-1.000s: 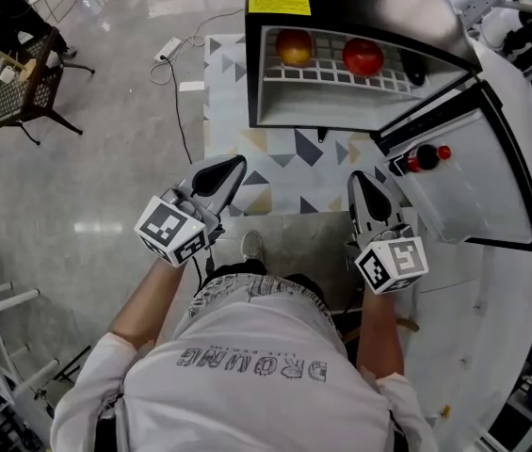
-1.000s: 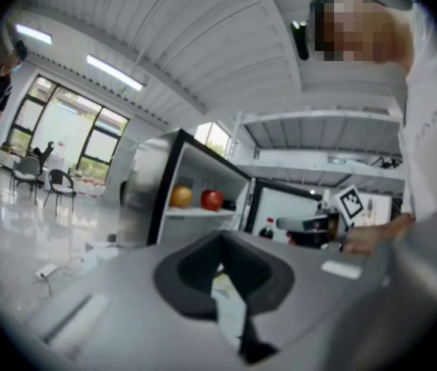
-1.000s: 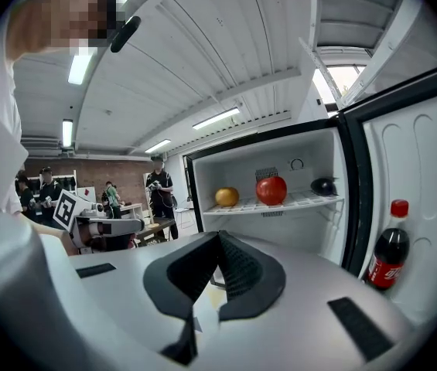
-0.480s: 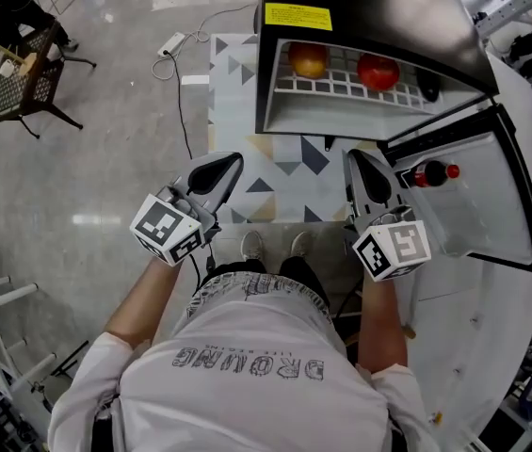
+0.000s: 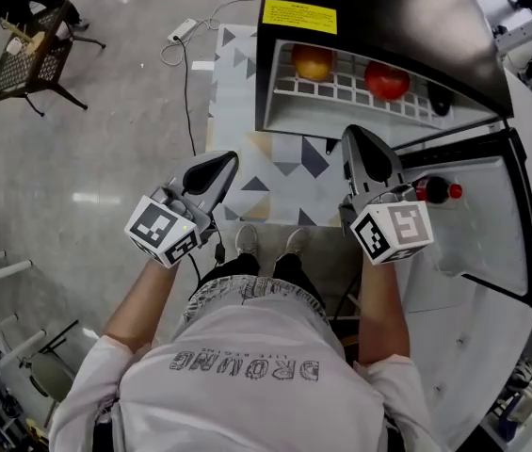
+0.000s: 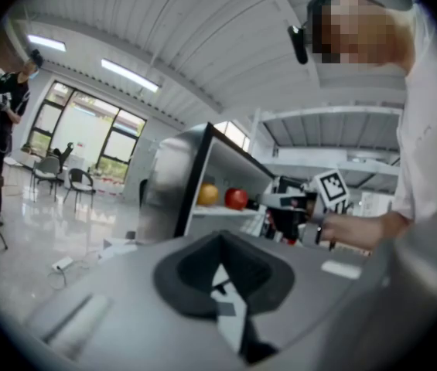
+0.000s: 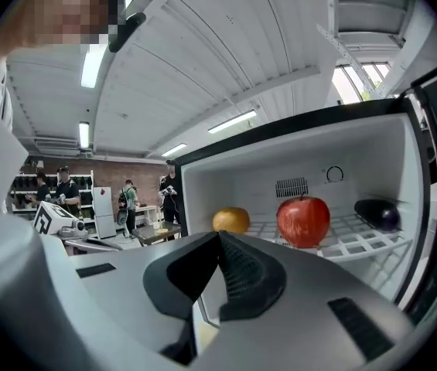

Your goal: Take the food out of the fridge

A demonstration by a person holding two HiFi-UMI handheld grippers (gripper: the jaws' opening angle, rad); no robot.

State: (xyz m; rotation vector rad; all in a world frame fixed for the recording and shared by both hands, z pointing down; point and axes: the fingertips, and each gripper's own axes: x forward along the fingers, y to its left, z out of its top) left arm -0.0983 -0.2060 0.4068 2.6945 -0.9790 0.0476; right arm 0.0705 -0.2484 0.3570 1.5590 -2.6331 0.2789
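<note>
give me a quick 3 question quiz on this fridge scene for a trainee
1. True or false: the right gripper holds the red apple.
2. How many items lie on the fridge shelf?
3. Fill in: in the head view, the fruit left of the apple is the ___.
Key: 1 false, its jaws are shut on nothing; 2 three, counting the eggplant; 3 orange.

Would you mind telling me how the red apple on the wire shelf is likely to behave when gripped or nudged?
The red apple looks round and glossy, so it may slip when pinched. It would probably roll if nudged, though gaps in the wire shelf might check it.
</note>
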